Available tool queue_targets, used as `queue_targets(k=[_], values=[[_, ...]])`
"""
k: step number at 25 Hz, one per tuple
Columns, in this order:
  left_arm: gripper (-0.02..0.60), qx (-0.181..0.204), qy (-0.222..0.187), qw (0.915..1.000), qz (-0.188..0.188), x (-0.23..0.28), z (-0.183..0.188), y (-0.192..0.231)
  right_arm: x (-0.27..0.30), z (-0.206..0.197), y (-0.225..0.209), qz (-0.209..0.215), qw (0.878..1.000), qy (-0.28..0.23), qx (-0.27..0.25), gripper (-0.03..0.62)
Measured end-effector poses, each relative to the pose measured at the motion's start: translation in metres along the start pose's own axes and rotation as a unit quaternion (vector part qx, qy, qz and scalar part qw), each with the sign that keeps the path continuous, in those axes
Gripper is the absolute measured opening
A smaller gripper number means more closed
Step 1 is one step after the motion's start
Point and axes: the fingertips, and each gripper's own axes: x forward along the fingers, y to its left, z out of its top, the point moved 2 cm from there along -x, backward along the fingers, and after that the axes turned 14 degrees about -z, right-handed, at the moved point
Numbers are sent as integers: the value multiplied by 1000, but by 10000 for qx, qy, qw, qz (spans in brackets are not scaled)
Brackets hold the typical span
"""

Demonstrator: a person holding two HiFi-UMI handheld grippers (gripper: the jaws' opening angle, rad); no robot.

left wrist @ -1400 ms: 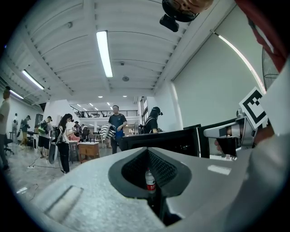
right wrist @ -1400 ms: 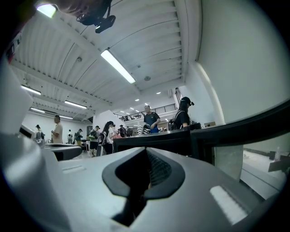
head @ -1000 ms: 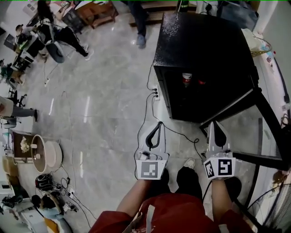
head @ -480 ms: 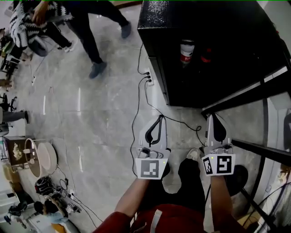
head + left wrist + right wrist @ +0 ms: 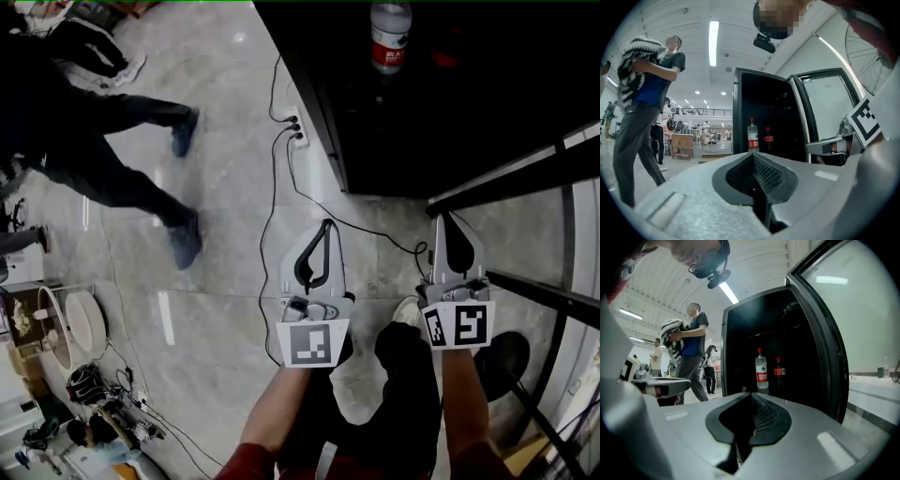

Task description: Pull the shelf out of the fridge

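The black fridge [image 5: 422, 103] stands open at the upper right, and its glass door [image 5: 525, 173] swings out to the right. Inside it a clear bottle with a red label [image 5: 390, 37] stands beside a darker bottle [image 5: 778, 372]. The shelf under them is lost in the dark interior. My left gripper [image 5: 325, 225] is shut and empty, well short of the fridge front. My right gripper [image 5: 444, 223] is also shut and empty, just before the door's lower edge. Both point level at the opening, as the left gripper view [image 5: 752, 157] and right gripper view [image 5: 751, 397] show.
A power strip [image 5: 298, 131] with black cables lies on the floor by the fridge's left corner. A person [image 5: 103, 178] walks past on the left. Pails [image 5: 70, 323] and clutter sit at the lower left. A round black base [image 5: 502, 361] stands by my right foot.
Both grippers have come down and the fridge opening now fills the top of the head view. The walking person has crossed from the top to the left. Both grippers stay shut.
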Motion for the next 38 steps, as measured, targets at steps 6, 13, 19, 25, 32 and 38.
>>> queue_targets(k=[6,13,19,25,32,38], values=[[-2,57,-84,9999,100,3,-59,-3,9,-59,0,-120,9995,40,304,-2],[-2,-9,-58,10000,26,11,-89,-3,19,-96,2,-216,9986,223,435,-2],[-2,-36,-50,10000,-6,13,-96,-4,33,-119,-11,-382,9909,456,1208,-2],[-2,-71,-18,9999,-110,22,-105,-8,73,-145,-26,-541,9660,681,2434,46],[-2,-66,-21,10000,-36,30,-108,-1,123,-167,-34,-472,9134,730,3978,171],[-2,-56,85,9999,-52,36,-118,3,160,-189,-51,-540,8553,647,5112,233]])
